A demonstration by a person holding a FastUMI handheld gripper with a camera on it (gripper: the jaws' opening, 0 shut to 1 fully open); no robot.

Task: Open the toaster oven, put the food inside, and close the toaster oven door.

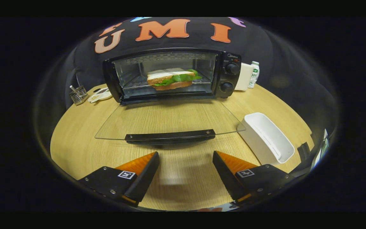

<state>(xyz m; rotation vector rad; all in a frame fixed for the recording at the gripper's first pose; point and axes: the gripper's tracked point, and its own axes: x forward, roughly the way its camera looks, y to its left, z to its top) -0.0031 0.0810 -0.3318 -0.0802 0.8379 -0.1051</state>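
We look forward along our two-finger gripper, whose fingers stand wide apart with nothing between them, above a round pale wooden table. Just ahead of the fingers lies the clear glass door of a small black toaster oven, folded down flat, its long black handle nearest to us. Beyond the door, the oven's lit cavity holds a sandwich of white bread and green lettuce, resting on the wire rack.

Judging by this, two parts of the task are done: the oven is open and the food is inside. What remains is to lift the door by its handle and swing it shut.

To the right of the door sits an empty white rectangular plastic tray. Beside the oven's right side stands a small white bottle with a green label. To the oven's left are a metal wire holder and a white dish.
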